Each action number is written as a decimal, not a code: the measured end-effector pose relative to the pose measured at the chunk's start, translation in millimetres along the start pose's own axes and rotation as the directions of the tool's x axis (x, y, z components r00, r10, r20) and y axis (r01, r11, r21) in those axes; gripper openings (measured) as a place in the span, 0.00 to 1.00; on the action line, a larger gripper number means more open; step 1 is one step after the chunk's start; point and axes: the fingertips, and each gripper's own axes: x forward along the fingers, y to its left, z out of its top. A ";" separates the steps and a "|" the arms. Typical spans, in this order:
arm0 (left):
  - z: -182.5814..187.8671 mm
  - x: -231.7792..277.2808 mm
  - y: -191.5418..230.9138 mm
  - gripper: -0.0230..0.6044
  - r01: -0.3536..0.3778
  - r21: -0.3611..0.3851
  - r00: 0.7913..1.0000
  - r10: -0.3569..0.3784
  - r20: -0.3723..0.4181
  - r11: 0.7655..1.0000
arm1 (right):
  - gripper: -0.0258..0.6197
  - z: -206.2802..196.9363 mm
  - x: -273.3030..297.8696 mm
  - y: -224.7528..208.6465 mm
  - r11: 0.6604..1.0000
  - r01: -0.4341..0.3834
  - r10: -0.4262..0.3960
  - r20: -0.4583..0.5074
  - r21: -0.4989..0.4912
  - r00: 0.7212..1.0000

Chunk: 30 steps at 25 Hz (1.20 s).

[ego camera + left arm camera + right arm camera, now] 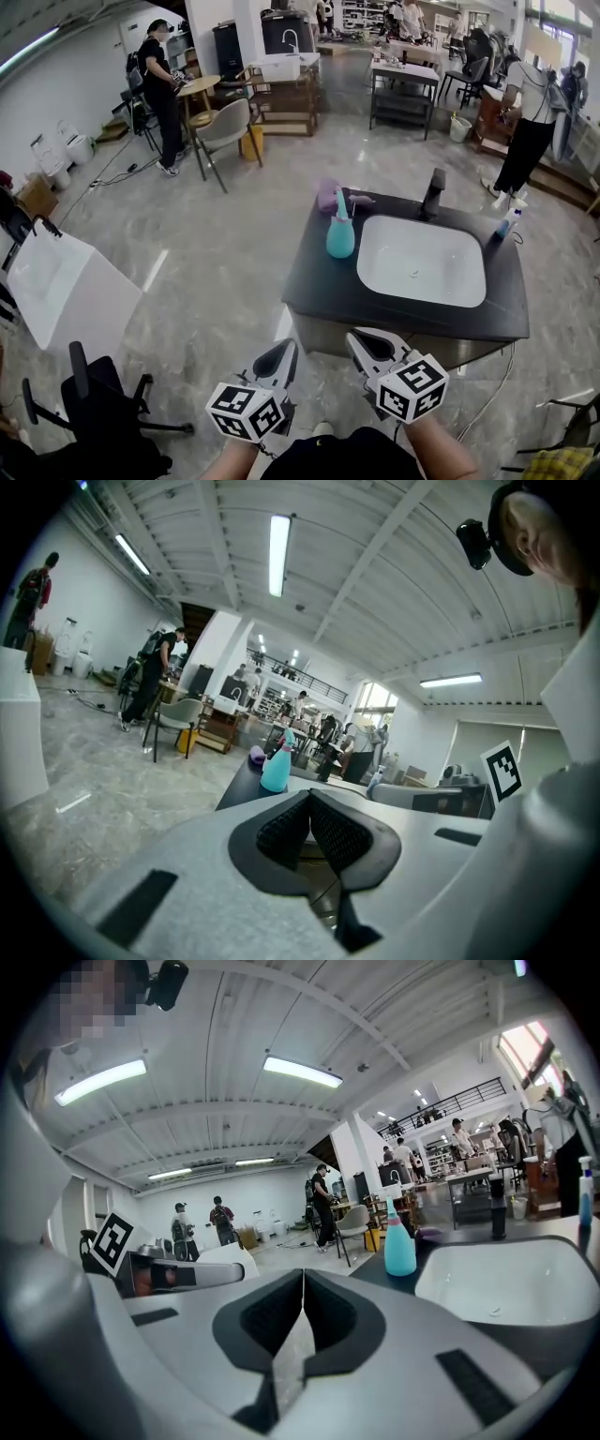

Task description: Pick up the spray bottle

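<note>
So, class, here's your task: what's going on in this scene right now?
Someone holds a claw in each hand, facing a dark counter with a white sink. The teal spray bottle stands upright on the counter, just left of the sink, and nothing touches it. The left claw and the right claw are both shut and empty, short of the counter's near edge. The pickup has not yet begun.

purple object (pixel 327 196) partly hidden behind spray bottle (pixel 340 236), office chair (pixel 101 409) cut by bottom edge
</note>
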 end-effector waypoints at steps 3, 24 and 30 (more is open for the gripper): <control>1.3 6.9 13.0 0.05 0.005 0.004 1.000 -0.005 -0.007 1.000 | 0.05 0.9 10.8 -3.0 1.000 0.013 -0.013 0.003 -0.005 1.000; 43.7 113.2 47.3 0.05 -0.012 0.020 1.000 0.012 0.001 1.000 | 0.05 41.8 85.5 -92.7 0.999 0.033 -0.033 0.003 -0.033 0.999; 51.6 139.0 51.6 0.05 -0.022 0.016 1.000 0.022 0.001 1.000 | 0.05 53.1 102.6 -115.1 0.999 0.017 -0.017 -0.002 -0.040 1.000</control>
